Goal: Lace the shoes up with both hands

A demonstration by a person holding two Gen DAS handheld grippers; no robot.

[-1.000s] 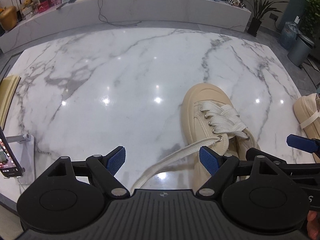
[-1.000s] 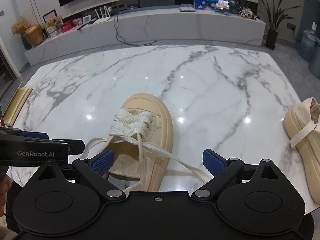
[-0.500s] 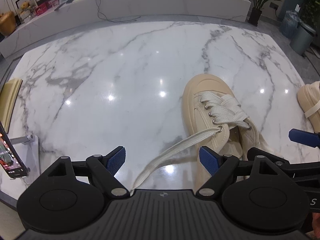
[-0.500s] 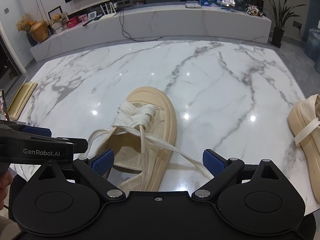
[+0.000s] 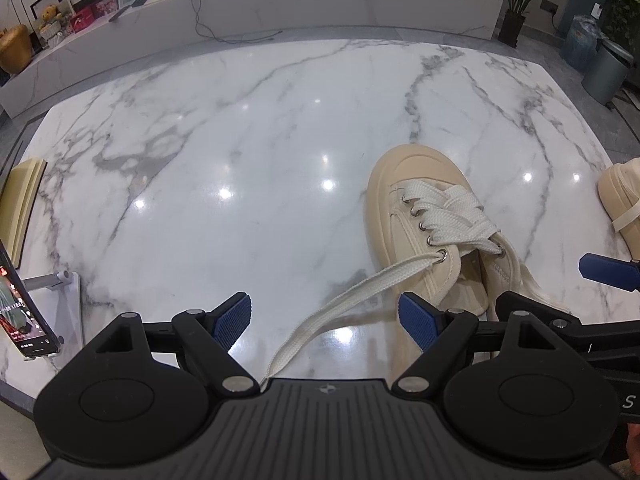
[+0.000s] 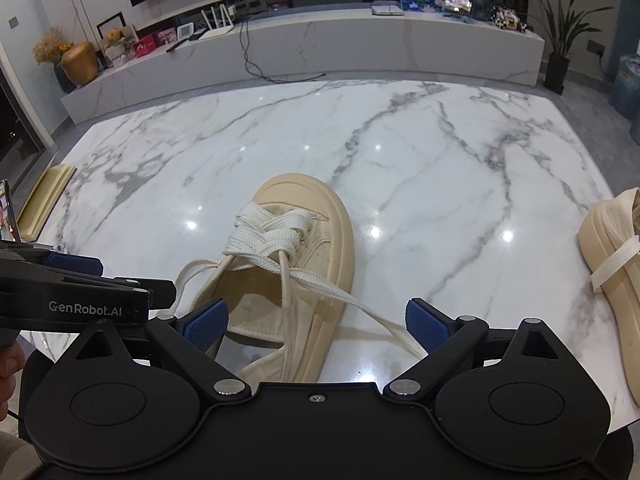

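A cream platform shoe point(image 5: 412, 184) stands on the marble table, toe pointing away, with white flat laces crossed over its front eyelets. One loose lace end point(image 5: 340, 304) runs from the last left eyelet down between the jaws of my left gripper point(image 5: 326, 316), which is open and not touching it. In the right wrist view the same shoe point(image 6: 316, 204) sits with its heel opening between the jaws of my right gripper point(image 6: 316, 322), also open. The other lace end point(image 6: 372, 316) trails toward the right pad, untouched.
A second cream shoe point(image 6: 608, 264) lies at the table's right edge. A phone on a stand point(image 5: 24, 312) and a pale yellow board point(image 5: 24, 196) sit at the left edge. A long marble bench with ornaments runs behind the table point(image 6: 400, 152).
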